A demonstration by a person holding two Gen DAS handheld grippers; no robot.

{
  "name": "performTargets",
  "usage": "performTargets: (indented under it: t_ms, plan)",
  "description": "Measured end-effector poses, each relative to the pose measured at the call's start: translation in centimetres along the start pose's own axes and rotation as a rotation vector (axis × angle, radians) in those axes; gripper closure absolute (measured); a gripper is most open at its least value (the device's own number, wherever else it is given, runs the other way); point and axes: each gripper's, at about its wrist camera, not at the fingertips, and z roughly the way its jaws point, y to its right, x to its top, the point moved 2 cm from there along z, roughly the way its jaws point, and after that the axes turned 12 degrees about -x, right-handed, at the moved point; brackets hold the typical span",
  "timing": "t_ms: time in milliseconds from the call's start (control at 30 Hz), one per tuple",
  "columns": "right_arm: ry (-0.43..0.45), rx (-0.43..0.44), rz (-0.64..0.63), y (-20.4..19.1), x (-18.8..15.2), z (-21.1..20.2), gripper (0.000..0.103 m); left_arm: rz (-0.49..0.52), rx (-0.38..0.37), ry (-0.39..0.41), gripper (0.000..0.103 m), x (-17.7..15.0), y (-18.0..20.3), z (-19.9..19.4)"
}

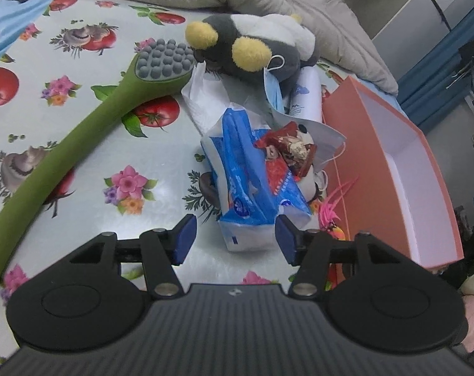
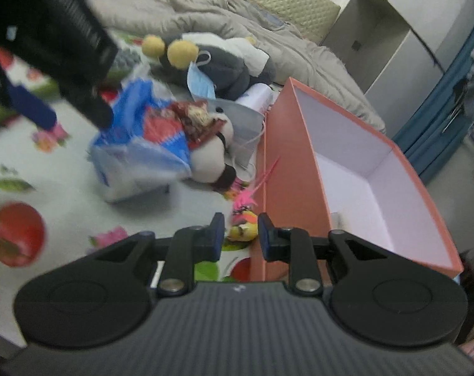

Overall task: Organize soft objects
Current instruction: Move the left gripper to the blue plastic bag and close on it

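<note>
Soft objects lie heaped on the flower-and-tomato printed worktop (image 1: 80, 144), and almost none of the sorting looks done. Straight ahead of the left hand-held gripper (image 1: 235, 238), whose blue-padded jaws stand wide with nothing between them, sits a blue-and-white plastic pack of tissues (image 1: 252, 194); its near end reaches in between the fingertips, though I cannot tell whether either pad touches it. Just beyond the pack a small black-and-white panda plush (image 1: 306, 144) lies under a crumpled red wrapper (image 1: 287, 147), with a pale blue face mask (image 1: 324, 138) beside it. Farther ahead a grey-and-white plush with yellow ears (image 1: 252, 44) rests on white paper, another blue mask hanging from it. Off to the left runs a long green massage hammer with grey rubber nubs (image 1: 64, 156).

To the right stands the open salmon-pink cardboard box with white inside (image 2: 299, 172). What shows of its interior holds only one small unclear item at the near end, so the box is largely unfilled.

The right hand-held gripper (image 2: 238, 235) hovers with its jaws parted moderately and holding nothing, a small pink-and-yellow feathered toy (image 2: 243, 219) directly ahead of its tips, close against the box's outer wall.

By my reckoning, nearly every plush, mask and tissue pack has yet to go in.
</note>
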Motion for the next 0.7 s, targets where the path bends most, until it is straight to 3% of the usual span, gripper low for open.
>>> performTargets:
  t_ms: [233,433,700]
  plan:
    - [0.014,-0.077,-0.132,-1.7,-1.2,3.0,0.077,0.001,0.002,-0.019,0.042,0.5,-0.5,2.5]
    - [0.041,-0.100,-0.233,-3.2,-1.4,4.2,0.078,-0.019,-0.021,-0.024,0.042,0.9,-0.7,3.7]
    - [0.064,-0.132,-0.338,-4.0,-1.8,5.5,0.078,-0.006,0.002,-0.015,0.042,1.6,0.2,4.2]
